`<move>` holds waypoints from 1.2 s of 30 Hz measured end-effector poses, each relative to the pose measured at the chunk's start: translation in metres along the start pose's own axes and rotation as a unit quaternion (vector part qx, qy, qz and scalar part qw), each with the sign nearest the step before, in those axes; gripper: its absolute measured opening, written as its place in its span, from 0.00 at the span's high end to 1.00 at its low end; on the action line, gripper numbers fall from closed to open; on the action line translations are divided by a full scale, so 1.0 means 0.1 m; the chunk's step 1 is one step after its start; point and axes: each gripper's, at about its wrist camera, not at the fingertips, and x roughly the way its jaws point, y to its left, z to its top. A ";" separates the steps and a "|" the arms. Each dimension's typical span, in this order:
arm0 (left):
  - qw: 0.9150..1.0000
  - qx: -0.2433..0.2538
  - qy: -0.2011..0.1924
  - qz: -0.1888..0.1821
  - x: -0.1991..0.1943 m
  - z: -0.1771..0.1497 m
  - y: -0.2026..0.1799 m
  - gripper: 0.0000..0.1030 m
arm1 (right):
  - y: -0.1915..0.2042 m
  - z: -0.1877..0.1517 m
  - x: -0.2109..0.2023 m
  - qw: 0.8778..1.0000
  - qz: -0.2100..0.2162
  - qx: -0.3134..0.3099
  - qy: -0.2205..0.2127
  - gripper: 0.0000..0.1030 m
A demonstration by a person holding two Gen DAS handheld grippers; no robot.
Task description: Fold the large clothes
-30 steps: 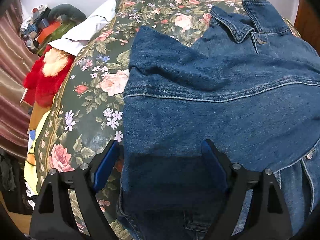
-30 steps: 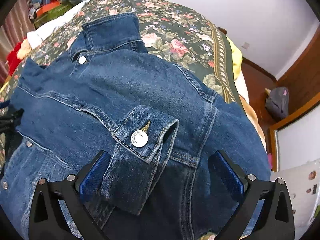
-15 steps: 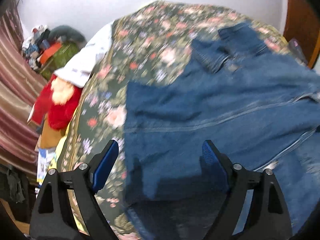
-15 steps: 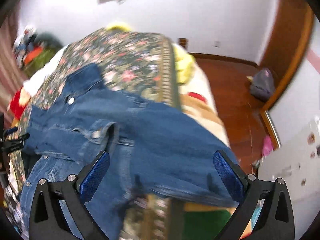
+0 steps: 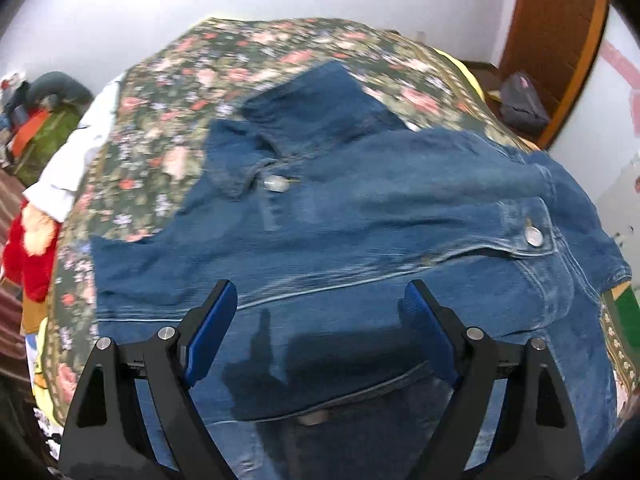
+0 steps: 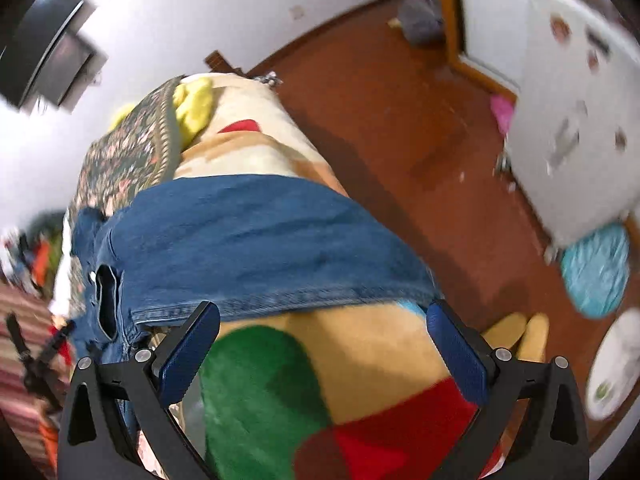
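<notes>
Right wrist: blanket [image 6: 360, 360], floor [image 6: 400, 128], bag [image 6: 420, 16]

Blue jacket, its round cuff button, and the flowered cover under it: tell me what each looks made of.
Jacket: denim, likely cotton; faded indigo with pale topstitched seams, matte. Cuff button: apparently metal, a silvery disc catching light like a jeans snap. Flowered cover: some printed fabric, dark green with pink roses; blur hides the weave, so the fibre stays uncertain.
</notes>
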 end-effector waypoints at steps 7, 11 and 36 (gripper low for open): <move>0.999 0.035 0.023 -0.007 0.23 -0.02 -0.39 0.17 | -0.16 0.00 0.30 0.995 0.074 0.062 0.040 0.05; 0.999 0.043 0.019 0.003 0.28 -0.02 -0.45 0.17 | -0.15 0.08 0.47 0.992 0.089 0.082 0.048 0.09; 1.000 -0.001 -0.021 -0.014 -0.01 -0.05 -0.18 0.17 | 0.98 0.74 0.23 0.993 0.063 -0.043 -0.092 0.90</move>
